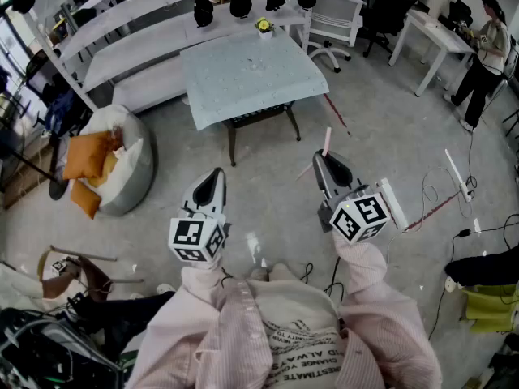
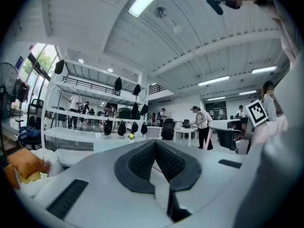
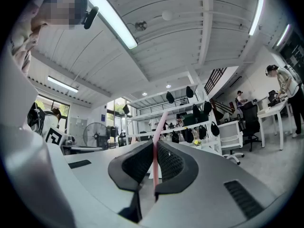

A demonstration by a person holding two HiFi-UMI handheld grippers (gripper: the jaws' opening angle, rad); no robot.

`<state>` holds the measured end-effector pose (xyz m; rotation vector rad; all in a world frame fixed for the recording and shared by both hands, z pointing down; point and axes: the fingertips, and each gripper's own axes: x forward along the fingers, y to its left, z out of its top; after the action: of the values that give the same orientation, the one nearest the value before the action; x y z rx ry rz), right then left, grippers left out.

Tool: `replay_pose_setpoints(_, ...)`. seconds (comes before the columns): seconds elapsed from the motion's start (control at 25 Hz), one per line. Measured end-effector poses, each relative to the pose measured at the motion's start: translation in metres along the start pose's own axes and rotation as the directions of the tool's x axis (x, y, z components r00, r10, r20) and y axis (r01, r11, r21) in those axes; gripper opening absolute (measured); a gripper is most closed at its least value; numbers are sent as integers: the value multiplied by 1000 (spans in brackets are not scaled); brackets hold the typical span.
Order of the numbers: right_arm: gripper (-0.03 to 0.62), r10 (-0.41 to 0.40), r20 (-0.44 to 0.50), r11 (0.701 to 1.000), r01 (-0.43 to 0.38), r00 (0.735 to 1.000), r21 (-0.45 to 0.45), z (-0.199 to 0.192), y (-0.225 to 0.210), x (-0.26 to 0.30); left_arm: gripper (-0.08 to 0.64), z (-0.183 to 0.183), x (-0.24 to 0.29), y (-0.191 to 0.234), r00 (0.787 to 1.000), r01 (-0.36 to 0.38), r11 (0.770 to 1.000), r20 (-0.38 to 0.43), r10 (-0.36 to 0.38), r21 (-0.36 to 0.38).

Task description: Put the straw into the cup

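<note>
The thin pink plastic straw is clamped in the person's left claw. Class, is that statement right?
No. The thin pink plastic straw is clamped in the person's right claw, not the left: the right gripper view shows it between the jaws. The left claw is shut on nothing.

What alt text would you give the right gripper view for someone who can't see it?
A thin pink plastic straw stands pinched between the two dark ribbed pads of the grey right gripper, its top poking up past them. Beyond are hanging black bags, a white office chair and a person at a white desk.
</note>
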<state>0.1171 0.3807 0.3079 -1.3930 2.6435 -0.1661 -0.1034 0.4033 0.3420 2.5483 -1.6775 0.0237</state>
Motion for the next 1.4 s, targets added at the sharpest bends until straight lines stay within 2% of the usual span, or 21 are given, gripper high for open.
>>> replay_pose_setpoints(0.84, 23, 11, -13, 999, -10, 1000, 45, -17, -56, 14, -2, -28, 47, -12, 1000, -14, 998, -20, 13, -56)
replay_pose_setpoints(1.16, 23, 22, -29, 997, -20, 999, 75, -30, -83, 51, -2, -33, 86, 9, 999, -28, 998, -41, 25, -60)
replay_pose_setpoints(1.4, 23, 13, -44, 995, -8, 999, 98, -32, -120, 98, -2, -35, 141, 36, 997, -38, 996, -63, 33, -83)
